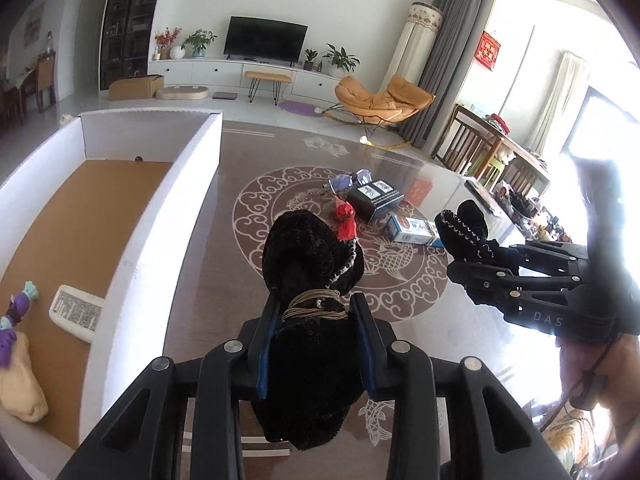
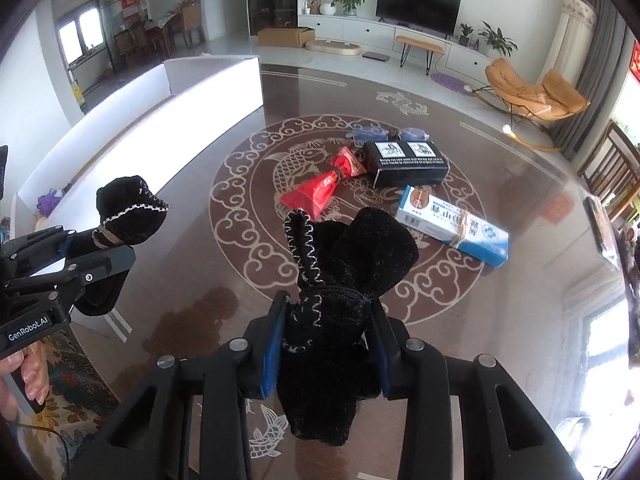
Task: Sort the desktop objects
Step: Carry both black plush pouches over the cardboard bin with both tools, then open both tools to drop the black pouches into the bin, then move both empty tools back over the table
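My left gripper [image 1: 316,308] is shut on a black velvet pouch [image 1: 310,256] tied with tan cord, held above the table; it also shows in the right wrist view [image 2: 128,212]. My right gripper [image 2: 328,308] is shut on a second black velvet pouch [image 2: 352,256] with white stitching, which also shows in the left wrist view [image 1: 466,232]. On the table lie a red pouch [image 2: 324,186], a black box [image 2: 406,162], a blue-white box [image 2: 452,224] and glasses [image 2: 388,134].
A white cardboard box [image 1: 196,184] with a brown floor stands at the left, holding a purple toy [image 1: 14,320], a cream bundle [image 1: 18,384] and a white packet [image 1: 76,312]. The glossy patterned table [image 2: 240,240] spreads in front. A chair [image 1: 472,140] stands at the right.
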Motion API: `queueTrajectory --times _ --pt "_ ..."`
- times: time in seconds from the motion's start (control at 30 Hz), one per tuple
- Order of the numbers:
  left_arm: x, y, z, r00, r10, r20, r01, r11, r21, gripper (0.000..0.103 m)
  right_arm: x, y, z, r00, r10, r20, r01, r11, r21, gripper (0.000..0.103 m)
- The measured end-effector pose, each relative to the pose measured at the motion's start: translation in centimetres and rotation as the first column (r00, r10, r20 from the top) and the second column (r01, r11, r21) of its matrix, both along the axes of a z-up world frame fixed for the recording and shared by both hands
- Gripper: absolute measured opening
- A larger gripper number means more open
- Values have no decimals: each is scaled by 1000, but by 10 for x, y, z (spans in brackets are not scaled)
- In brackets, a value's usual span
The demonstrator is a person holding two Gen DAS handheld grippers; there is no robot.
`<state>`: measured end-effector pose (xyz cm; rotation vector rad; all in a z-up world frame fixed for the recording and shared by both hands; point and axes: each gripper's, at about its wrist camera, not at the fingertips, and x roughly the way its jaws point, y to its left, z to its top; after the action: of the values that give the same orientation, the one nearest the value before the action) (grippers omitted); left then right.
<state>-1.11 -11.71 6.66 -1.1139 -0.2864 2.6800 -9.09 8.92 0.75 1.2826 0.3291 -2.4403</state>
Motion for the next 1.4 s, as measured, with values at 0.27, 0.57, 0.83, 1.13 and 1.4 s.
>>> queueTrajectory --times 0.27,0.57,0.83,1.13,1.4 --pt "-10 -168 20 952 298 67 -292 953 -80 34 6 -164 66 953 295 -64 -302 936 -179 38" --pt "-26 -255 -33 870 411 274 -366 909 -201 46 34 -309 10 869 494 38 -474 852 -220 47" --pt "-4 -243 -26 877 446 178 -419 892 -169 66 31 -300 0 888 461 5 -442 854 -274 80" --pt "5 -101 26 988 153 9 -152 985 -82 70 35 -151 -2 904 230 -359 -271 960 -68 103" --pt "-7 60 -21 991 -116 64 122 987 -104 101 -9 20 -72 969 -70 -237 92 993 80 102"
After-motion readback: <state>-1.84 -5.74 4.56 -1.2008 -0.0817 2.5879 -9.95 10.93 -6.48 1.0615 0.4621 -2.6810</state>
